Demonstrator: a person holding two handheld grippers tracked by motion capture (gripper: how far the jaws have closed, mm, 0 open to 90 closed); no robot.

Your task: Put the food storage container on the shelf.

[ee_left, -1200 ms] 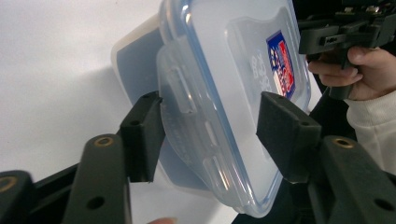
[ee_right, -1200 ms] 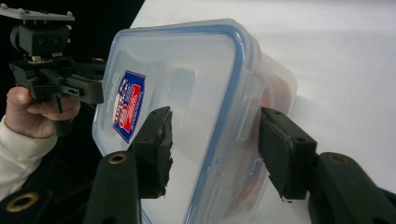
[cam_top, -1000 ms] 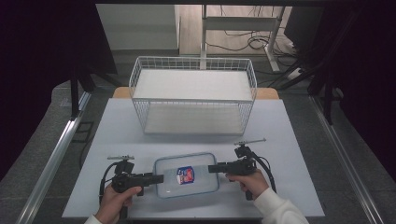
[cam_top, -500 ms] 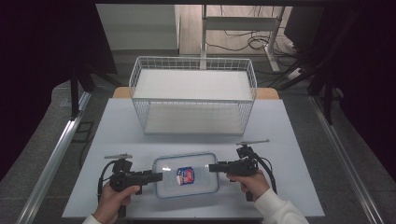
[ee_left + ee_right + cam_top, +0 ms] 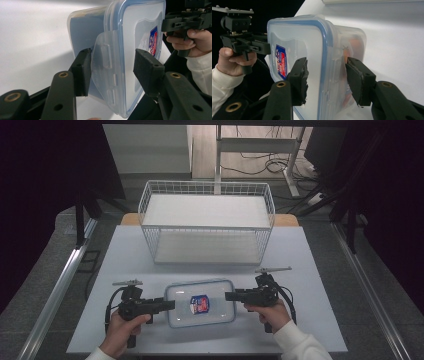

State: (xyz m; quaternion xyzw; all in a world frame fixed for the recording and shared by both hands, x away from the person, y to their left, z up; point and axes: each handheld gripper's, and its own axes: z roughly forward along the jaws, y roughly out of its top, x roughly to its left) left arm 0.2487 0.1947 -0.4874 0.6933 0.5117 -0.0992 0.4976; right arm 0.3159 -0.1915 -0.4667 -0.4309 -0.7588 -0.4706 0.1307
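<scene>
- The clear lidded container (image 5: 200,303) is lying at the lower centre of the high view on the white worktop (image 5: 310,250), in front of the wire basket (image 5: 207,220)
- The left gripper (image 5: 170,304) is pinching its left end at the latch flap (image 5: 103,67); the right gripper (image 5: 229,296) is clamping the opposite end, likely so both share the lift
- A red-and-blue label (image 5: 200,304) is sitting on the lid; its writing is too small to read
</scene>
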